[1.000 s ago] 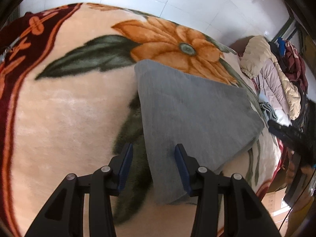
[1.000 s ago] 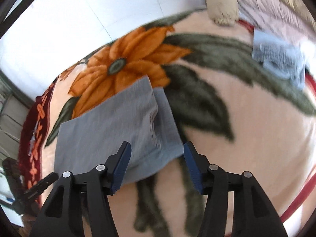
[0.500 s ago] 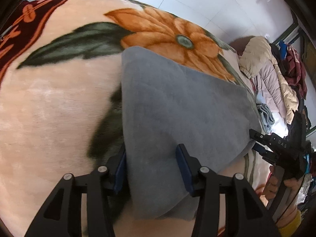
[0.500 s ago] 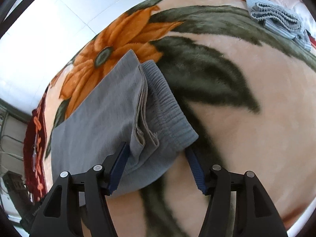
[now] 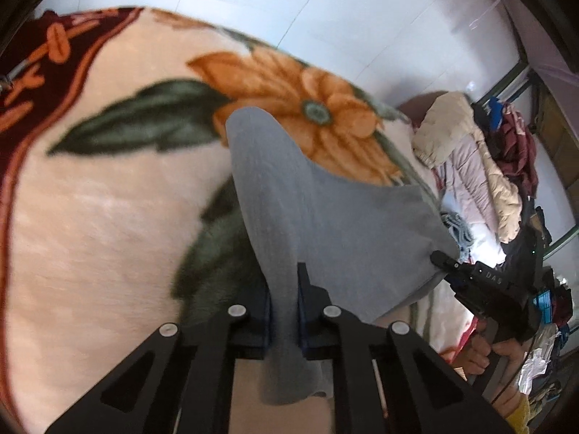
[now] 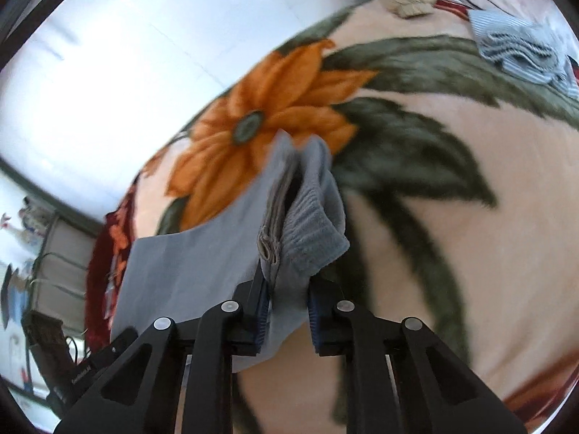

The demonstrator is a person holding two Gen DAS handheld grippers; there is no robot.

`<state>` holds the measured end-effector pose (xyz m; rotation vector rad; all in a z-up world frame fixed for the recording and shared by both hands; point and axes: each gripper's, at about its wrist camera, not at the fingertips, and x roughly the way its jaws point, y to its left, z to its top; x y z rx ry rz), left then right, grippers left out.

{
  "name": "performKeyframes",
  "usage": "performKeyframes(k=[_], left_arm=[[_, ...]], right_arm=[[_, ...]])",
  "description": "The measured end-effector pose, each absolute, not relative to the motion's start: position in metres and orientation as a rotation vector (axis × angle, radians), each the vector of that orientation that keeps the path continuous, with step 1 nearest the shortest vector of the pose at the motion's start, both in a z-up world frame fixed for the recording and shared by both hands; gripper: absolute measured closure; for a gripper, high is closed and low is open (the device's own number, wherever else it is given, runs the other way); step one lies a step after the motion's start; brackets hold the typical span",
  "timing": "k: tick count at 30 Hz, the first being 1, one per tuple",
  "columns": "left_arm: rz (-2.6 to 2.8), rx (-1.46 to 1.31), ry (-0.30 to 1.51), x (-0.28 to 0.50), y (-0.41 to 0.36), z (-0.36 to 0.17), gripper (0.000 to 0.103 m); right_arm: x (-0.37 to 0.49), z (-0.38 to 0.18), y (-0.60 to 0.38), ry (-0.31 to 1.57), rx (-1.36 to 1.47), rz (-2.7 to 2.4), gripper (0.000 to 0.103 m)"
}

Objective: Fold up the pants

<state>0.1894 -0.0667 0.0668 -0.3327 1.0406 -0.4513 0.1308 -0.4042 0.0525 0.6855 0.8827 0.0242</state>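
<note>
Grey knit cotton, the half-folded pants (image 5: 336, 231) lie on the peach fleece blanket with the orange flower (image 5: 90, 217), and your left gripper (image 5: 284, 307) has just closed its jaws on the near plain corner, cloth pinched between the pads. Your right gripper (image 6: 287, 307) has likewise just closed, clamped on the stacked ribbed waistband end. Lift both corners together at matching height, keep the near edge taut between them, and carry it straight over so the layers do not slip apart.
</note>
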Motion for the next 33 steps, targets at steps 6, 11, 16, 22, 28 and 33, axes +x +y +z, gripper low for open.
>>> performKeyframes(k=[6, 11, 16, 22, 28, 33], left_arm=[[-0.41, -0.312, 1.001, 0.154, -0.019, 0.098, 0.093], [-0.334, -0.273, 1.0, 0.11, 0.028, 0.094, 0.093], [-0.282, -0.318, 1.088, 0.085, 0.055, 0.051, 0.091], [-0.225, -0.237, 1.146, 0.078, 0.049, 0.018, 0.074], [-0.19, -0.169, 1.11, 0.071, 0.052, 0.042, 0.066], [-0.225, -0.16, 1.042, 0.082, 0.044, 0.068, 0.066]], right_arm=[[0.101, 0.065, -0.359, 0.872, 0.689, 0.144, 0.084], [0.072, 0.05, -0.313, 0.92, 0.631, 0.214, 0.084], [0.063, 0.018, -0.294, 1.018, 0.527, 0.153, 0.079], [0.061, -0.003, -0.306, 1.11, 0.493, 0.11, 0.061], [0.049, 0.031, -0.306, 1.066, 0.346, 0.097, 0.061], [0.059, 0.062, -0.289, 0.975, 0.174, 0.076, 0.061]])
